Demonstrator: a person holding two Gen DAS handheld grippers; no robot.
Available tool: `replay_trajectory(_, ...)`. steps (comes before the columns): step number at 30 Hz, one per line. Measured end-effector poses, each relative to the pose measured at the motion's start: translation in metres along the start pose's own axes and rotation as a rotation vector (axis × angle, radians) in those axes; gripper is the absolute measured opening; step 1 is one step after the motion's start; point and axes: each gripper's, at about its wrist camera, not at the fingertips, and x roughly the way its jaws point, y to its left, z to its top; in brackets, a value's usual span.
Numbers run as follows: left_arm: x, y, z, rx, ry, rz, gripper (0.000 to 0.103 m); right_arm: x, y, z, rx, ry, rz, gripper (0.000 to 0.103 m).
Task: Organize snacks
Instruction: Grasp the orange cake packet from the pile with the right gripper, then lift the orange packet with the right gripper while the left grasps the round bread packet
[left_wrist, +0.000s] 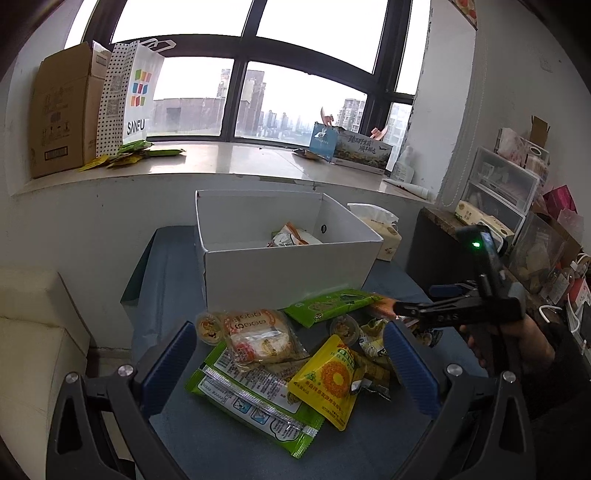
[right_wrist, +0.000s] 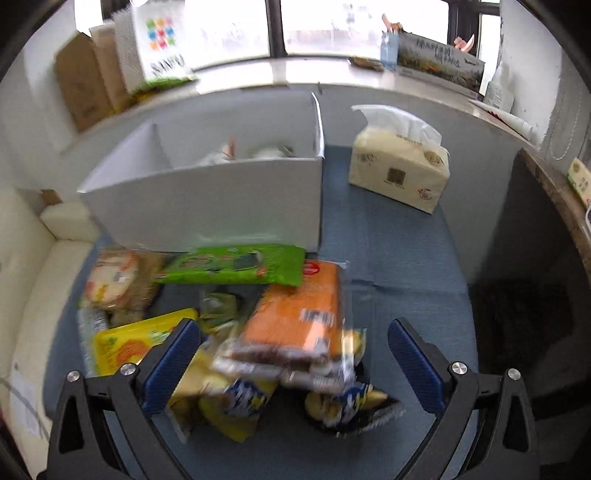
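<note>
A pile of snack packets lies on the blue table in front of a white box (left_wrist: 288, 273), which holds a packet or two (left_wrist: 291, 236). In the left wrist view my left gripper (left_wrist: 291, 365) is open above a yellow packet (left_wrist: 328, 380), a long green packet (left_wrist: 255, 402) and a clear bread pack (left_wrist: 258, 336). In the right wrist view my right gripper (right_wrist: 293, 362) is open over an orange packet (right_wrist: 299, 314), with a green packet (right_wrist: 236, 264) and yellow packet (right_wrist: 129, 343) nearby. The white box (right_wrist: 207, 206) stands behind. The right gripper also shows in the left wrist view (left_wrist: 424, 314).
A tissue pack (right_wrist: 399, 170) stands right of the box. A windowsill behind holds a cardboard box (left_wrist: 62, 114), a paper bag (left_wrist: 129, 96) and a printed carton (left_wrist: 358, 147). A cream seat (left_wrist: 33, 354) is at left; cluttered shelves (left_wrist: 517, 192) at right.
</note>
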Motion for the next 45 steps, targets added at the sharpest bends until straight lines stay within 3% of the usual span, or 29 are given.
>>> replay_trajectory(5, 0.002, 0.003, -0.004, -0.003, 0.011, 0.011, 0.103, 0.048, 0.01, 0.02, -0.04, 0.13, -0.016, 0.103)
replay_trajectory(7, 0.003, 0.003, -0.006, 0.0, 0.016, 0.011, 0.103, 0.061, 0.011, 0.021, -0.047, 0.166, -0.01, 0.093)
replay_trajectory(8, 0.005, 0.003, -0.007, 0.001, 0.021, 0.013, 0.103, 0.065, 0.01, 0.021, -0.047, 0.177, -0.018, 0.083)
replay_trajectory(15, 0.012, 0.004, -0.012, 0.0, 0.044, 0.011, 0.103, 0.054, 0.002, 0.02, -0.044, 0.177, 0.027, 0.058)
replay_trajectory(20, 0.015, 0.004, -0.012, 0.0, 0.05, 0.01, 0.103, 0.017, -0.012, 0.005, -0.003, 0.092, 0.046, 0.057)
replay_trajectory(25, 0.031, -0.007, -0.012, 0.04, 0.077, -0.004, 0.103, -0.038, -0.031, -0.016, 0.051, -0.048, 0.086, 0.057)
replay_trajectory(32, 0.065, -0.005, -0.013, 0.067, 0.152, 0.021, 0.103, -0.093, -0.045, -0.03, 0.106, -0.167, 0.159, 0.057)
replay_trajectory(38, 0.12, 0.015, -0.013, -0.005, 0.282, 0.09, 0.103, -0.108, -0.042, -0.05, 0.109, -0.182, 0.197, 0.057)
replay_trajectory(45, 0.181, 0.008, -0.021, 0.033, 0.406, 0.245, 0.102, -0.098, -0.033, -0.051, 0.098, -0.164, 0.204, 0.057)
